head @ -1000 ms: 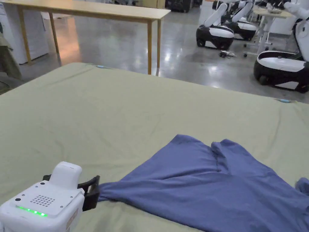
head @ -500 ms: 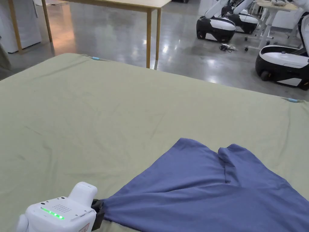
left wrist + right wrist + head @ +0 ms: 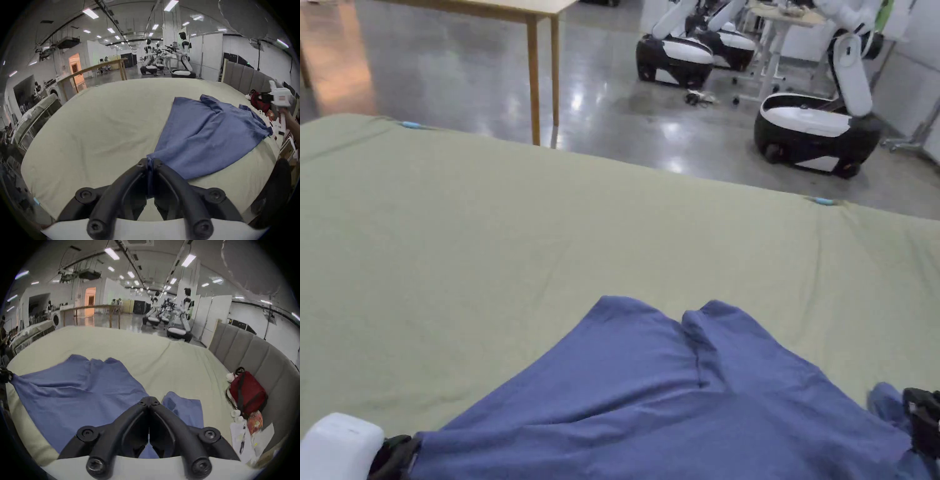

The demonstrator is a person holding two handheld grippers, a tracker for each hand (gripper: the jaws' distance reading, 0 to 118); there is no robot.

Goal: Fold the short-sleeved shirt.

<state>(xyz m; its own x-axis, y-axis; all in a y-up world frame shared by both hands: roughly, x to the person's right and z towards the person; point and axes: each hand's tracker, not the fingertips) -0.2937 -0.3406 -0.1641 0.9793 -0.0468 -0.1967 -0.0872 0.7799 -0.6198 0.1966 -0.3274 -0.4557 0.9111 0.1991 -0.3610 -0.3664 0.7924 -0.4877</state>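
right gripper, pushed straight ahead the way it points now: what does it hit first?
Likely the blue shirt. The right gripper has its jaws together, tips over the cloth, with more shirt lying just past them. Beyond that, green bed sheet. Whether the tips already touch the fabric is unclear.

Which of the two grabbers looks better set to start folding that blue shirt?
Probably the left gripper: its jaws already pinch a corner of the blue shirt. The right gripper is shut, apparently holding nothing.

Blue short-sleeved shirt (image 3: 650,400), spread and creased on the green sheet (image 3: 487,237) — one corner bunched, drawn taut.
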